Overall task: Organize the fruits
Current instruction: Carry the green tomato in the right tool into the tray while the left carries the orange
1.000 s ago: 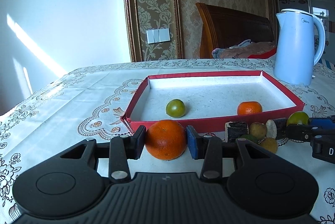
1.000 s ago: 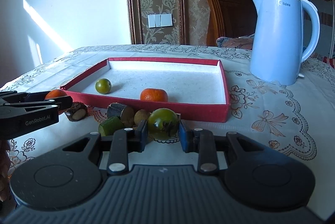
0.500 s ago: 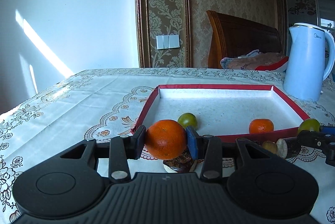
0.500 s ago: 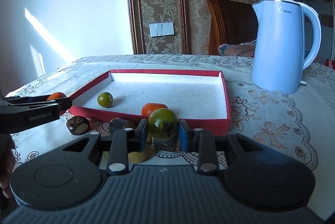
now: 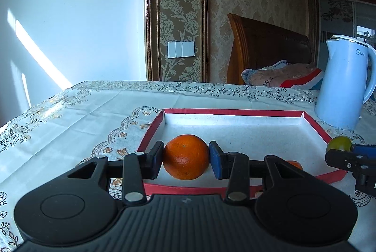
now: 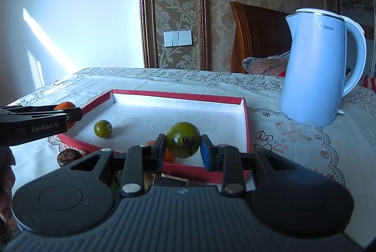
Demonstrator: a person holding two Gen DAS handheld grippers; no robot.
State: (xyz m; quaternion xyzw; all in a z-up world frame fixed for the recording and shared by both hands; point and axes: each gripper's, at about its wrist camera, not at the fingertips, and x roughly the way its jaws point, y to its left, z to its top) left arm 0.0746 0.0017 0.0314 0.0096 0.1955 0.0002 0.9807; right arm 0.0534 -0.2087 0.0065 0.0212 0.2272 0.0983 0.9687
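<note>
Reading "Midea" on the blue kettle (image 6: 315, 68) and "GenRobot.AI" on my left gripper (image 5: 186, 158), fingers clamped on an orange (image 5: 186, 157); right gripper (image 6: 183, 143) fingers clamp a green fruit (image 6: 183, 143).

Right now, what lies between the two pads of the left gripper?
In the left wrist view, an orange sits clamped between the left gripper's pads, above the red tray.

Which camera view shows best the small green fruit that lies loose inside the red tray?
The right wrist view: the small green fruit lies unobstructed on the red tray floor. The left wrist view does not show it.
</note>
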